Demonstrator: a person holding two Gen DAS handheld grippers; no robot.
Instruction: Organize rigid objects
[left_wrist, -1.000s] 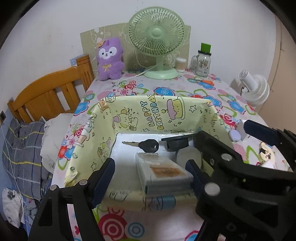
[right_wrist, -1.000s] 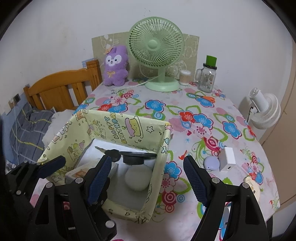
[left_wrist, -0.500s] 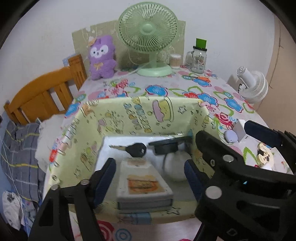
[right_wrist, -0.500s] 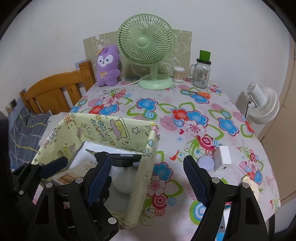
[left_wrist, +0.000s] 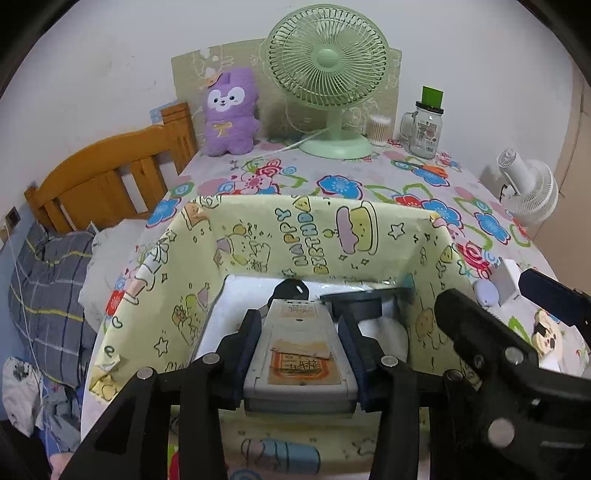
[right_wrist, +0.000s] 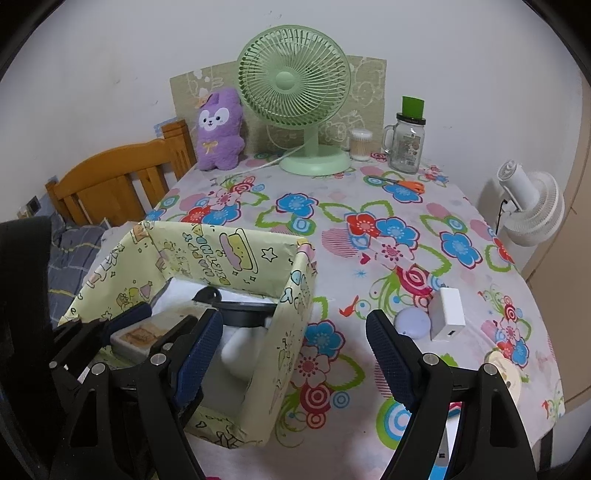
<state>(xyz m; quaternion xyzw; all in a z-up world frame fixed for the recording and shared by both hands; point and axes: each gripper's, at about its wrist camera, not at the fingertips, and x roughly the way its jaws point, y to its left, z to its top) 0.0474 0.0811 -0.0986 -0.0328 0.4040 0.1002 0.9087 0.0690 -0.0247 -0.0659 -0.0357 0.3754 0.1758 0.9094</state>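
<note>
1. Box (left_wrist: 317, 236), paper-lined, sat on the counter (right_wrist: 369, 236) directly ahead of the left tongs (left_wrist: 301, 341).
2. Grey case (left_wrist: 299, 354) lay inside it, newly clamped between the left tongs, which had stood apart a second earlier; judged ready for lifting.
3. Right tongs (right_wrist: 295, 350) hung apart, empty, beside the box.

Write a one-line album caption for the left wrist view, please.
Left gripper fingers clamp a grey case inside the yellow birthday-print box, beside a black key on a flowered table.
</note>
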